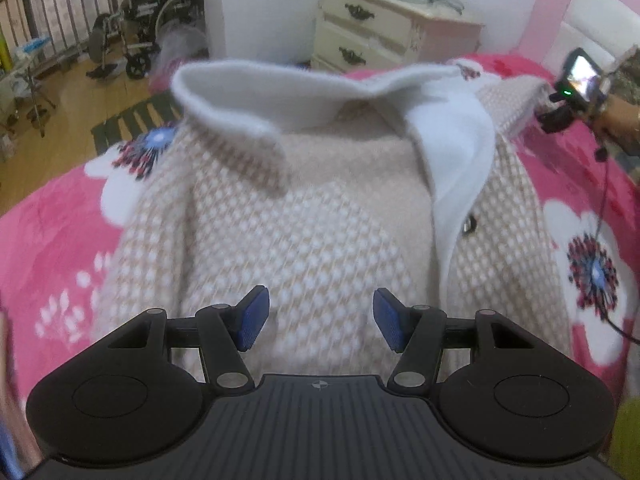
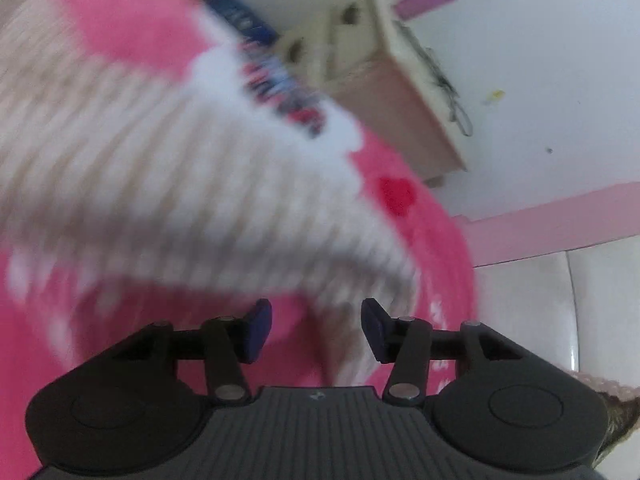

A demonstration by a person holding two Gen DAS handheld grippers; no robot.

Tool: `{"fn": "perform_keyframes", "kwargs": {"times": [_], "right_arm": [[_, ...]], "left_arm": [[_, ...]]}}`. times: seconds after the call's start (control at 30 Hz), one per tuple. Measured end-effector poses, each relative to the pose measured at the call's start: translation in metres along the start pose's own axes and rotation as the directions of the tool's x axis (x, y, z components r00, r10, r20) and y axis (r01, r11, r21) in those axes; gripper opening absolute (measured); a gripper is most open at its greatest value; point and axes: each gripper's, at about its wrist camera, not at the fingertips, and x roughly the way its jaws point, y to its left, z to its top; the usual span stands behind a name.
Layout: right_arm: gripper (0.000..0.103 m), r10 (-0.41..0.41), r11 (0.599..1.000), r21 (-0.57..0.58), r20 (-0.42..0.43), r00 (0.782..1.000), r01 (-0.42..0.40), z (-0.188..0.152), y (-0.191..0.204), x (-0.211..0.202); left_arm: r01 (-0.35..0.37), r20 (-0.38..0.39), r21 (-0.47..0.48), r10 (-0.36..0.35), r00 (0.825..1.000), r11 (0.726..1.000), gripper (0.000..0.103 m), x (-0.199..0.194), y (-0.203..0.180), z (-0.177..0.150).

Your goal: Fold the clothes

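Observation:
A beige-and-white knit jacket (image 1: 304, 232) with a white fleece lining lies on a pink flowered blanket (image 1: 52, 224). Its collar (image 1: 256, 96) is turned back and one front edge with a metal snap (image 1: 468, 225) is folded over. My left gripper (image 1: 321, 316) hovers over the jacket's near part, blue pads apart with nothing between them. In the blurred right wrist view, my right gripper (image 2: 316, 330) stands open over the blanket (image 2: 132, 344), just short of the jacket's edge (image 2: 192, 184). The right gripper's camera unit (image 1: 580, 80), held by a hand, shows at the jacket's far right corner.
A cream dresser (image 1: 384, 28) stands against the wall beyond the bed, seen also as the dresser (image 2: 404, 80) in the right wrist view. A wheelchair (image 1: 156, 20) sits on the wooden floor at far left. A pink and white headboard (image 1: 592, 12) rises at the right.

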Motion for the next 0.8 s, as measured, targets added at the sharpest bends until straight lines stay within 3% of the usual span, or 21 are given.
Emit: {"fn": "perform_keyframes", "kwargs": {"times": [0.13,0.2,0.27,0.33,0.37,0.43,0.53,0.57,0.67,0.73,0.8], "right_arm": [[0.055,0.051,0.993,0.100,0.068,0.996,-0.058,-0.043,-0.016,-0.048],[0.063,0.106,0.972,0.194,0.152,0.983,-0.135,-0.058,-0.033,-0.083],[0.064,0.173,0.942,0.241,0.246,0.954,-0.233,-0.050,-0.041,-0.116],[0.065,0.235,0.906,0.261,0.346,0.908,-0.333,-0.038,-0.044,-0.153],[0.065,0.275,0.882,0.259,0.398,0.875,-0.394,-0.033,-0.040,-0.173],[0.068,0.372,0.813,0.235,0.494,0.786,-0.533,-0.016,-0.031,-0.205],[0.069,0.526,0.663,0.179,0.580,0.622,-0.727,0.009,-0.008,-0.243],[0.069,0.579,0.598,0.159,0.592,0.560,-0.786,0.014,0.005,-0.255],[0.069,0.700,0.442,0.094,0.585,0.409,-0.892,0.027,0.051,-0.277],[0.069,0.751,0.393,0.064,0.554,0.360,-0.917,0.026,0.083,-0.290],[0.069,0.789,0.371,0.049,0.511,0.342,-0.927,0.023,0.108,-0.297]], "left_arm": [[-0.020,-0.086,0.075,0.026,0.996,0.997,0.058,-0.027,0.005,-0.029],[-0.046,-0.132,0.119,0.062,0.989,0.992,0.058,-0.047,0.007,-0.048],[-0.097,-0.161,0.147,0.121,0.980,0.984,0.058,-0.070,0.012,-0.067],[-0.143,-0.190,0.146,0.170,0.967,0.979,0.058,-0.090,0.020,-0.086],[-0.164,-0.207,0.133,0.189,0.960,0.978,0.059,-0.099,0.024,-0.096],[-0.168,-0.262,0.101,0.189,0.946,0.981,0.062,-0.110,0.031,-0.116],[-0.191,-0.331,0.063,0.201,0.922,0.980,0.065,-0.114,0.038,-0.153],[-0.218,-0.330,0.067,0.228,0.916,0.974,0.066,-0.112,0.039,-0.163],[-0.290,-0.285,0.087,0.303,0.909,0.953,0.074,-0.108,0.040,-0.185],[-0.307,-0.251,0.069,0.315,0.916,0.949,0.083,-0.103,0.046,-0.189],[-0.302,-0.240,0.019,0.298,0.924,0.953,0.085,-0.097,0.055,-0.193]]}}
